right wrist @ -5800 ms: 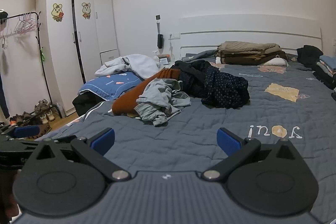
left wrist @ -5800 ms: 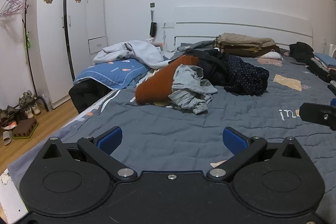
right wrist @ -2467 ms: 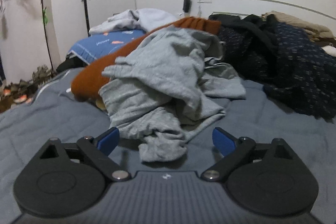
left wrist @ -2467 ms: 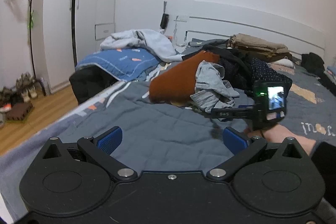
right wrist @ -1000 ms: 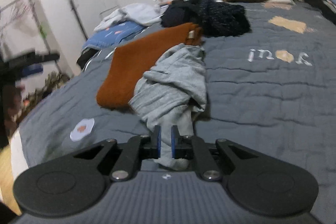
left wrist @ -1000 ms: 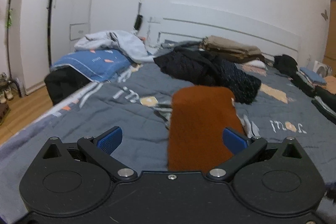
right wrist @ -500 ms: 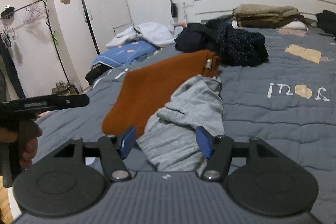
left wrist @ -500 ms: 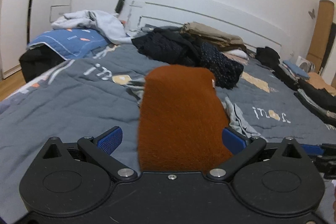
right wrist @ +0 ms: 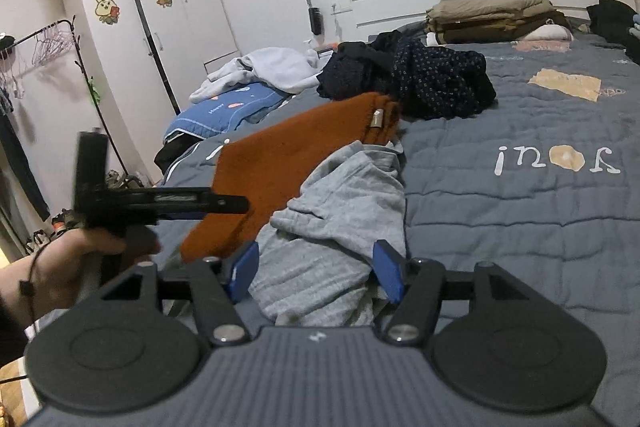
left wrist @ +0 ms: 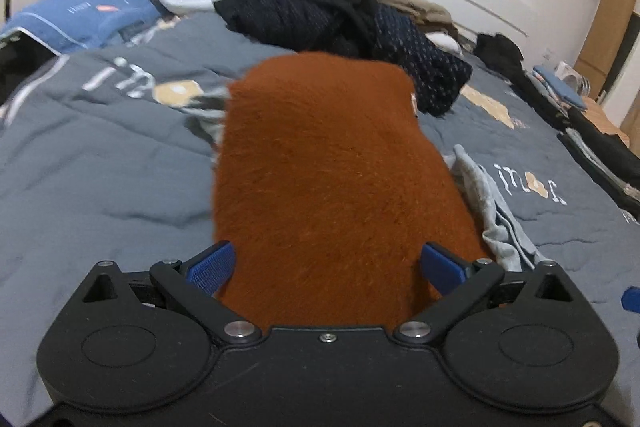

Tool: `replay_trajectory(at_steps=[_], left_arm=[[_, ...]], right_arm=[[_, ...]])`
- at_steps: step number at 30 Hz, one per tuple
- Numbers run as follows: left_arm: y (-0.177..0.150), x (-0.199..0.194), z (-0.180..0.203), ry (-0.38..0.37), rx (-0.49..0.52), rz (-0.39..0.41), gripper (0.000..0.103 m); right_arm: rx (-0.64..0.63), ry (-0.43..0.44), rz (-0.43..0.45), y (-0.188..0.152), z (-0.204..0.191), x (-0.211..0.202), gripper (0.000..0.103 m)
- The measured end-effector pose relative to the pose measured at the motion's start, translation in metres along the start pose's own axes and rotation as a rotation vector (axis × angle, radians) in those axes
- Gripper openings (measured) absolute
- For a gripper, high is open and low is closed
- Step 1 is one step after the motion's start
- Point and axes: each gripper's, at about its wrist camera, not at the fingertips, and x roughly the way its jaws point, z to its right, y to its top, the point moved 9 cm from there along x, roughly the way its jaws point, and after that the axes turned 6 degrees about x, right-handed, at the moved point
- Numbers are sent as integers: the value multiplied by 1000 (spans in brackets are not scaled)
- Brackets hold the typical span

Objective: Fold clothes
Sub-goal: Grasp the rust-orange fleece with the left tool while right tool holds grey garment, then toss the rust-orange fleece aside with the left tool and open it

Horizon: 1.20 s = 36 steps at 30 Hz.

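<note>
Closing: left tongs, wide, around fuzzy rust-orange garment, pads not yet pressing. Right tongs have released crumpled grey cotton garment, now half-open; sorting underway.

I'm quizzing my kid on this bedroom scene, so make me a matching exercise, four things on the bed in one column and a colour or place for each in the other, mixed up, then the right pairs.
Things:
1. fuzzy garment
2. crumpled top
3. folded stack
4. patterned heap

Descriptions:
A. tan, by the headboard
B. rust orange, between the left gripper fingers, which are closing
C. dark navy, mid-bed
D. light grey, between the open right gripper fingers

Pairs: 1-B, 2-D, 3-A, 4-C
</note>
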Motion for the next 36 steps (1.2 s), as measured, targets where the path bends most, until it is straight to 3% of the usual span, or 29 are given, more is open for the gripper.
replay_trajectory(at_steps=[2, 4, 5, 7, 11, 16, 20, 23, 27, 29, 31, 32, 34, 36], left_arm=[[3, 9, 6, -26, 10, -13, 72], [6, 14, 13, -49, 30, -21, 41], [9, 14, 16, -52, 46, -25, 18], [15, 9, 18, -63, 63, -23, 10], [38, -11, 9, -33, 117, 15, 9], [84, -38, -31, 102, 131, 87, 9], [143, -52, -59, 226, 159, 142, 9], [204, -64, -80, 344, 175, 215, 9], [291, -103, -114, 572, 124, 405, 9], [316, -122, -130, 697, 78, 481, 9], [326, -123, -143, 737, 24, 472, 10], [324, -115, -147, 740, 21, 428, 12], [307, -97, -149, 715, 15, 351, 32], [280, -86, -138, 642, 14, 333, 64]], right_arm=[[3, 4, 0, 0, 0, 0, 62], [5, 4, 0, 0, -1, -1, 62], [9, 5, 1, 0, 0, -1, 62], [22, 4, 2, 1, 0, -2, 62], [51, 8, 8, 2, 3, -6, 62], [65, 8, 11, 3, 6, -8, 62], [66, 8, 10, 4, 7, -8, 62], [67, 7, 8, 4, 8, -8, 62], [71, -1, 5, 3, 12, -6, 62], [69, -9, 2, 1, 14, -5, 62], [72, -11, 0, 1, 16, -4, 62], [75, -12, -2, 0, 17, -4, 62], [79, -16, -6, -1, 18, -2, 62], [79, -19, -15, -3, 19, -1, 62]])
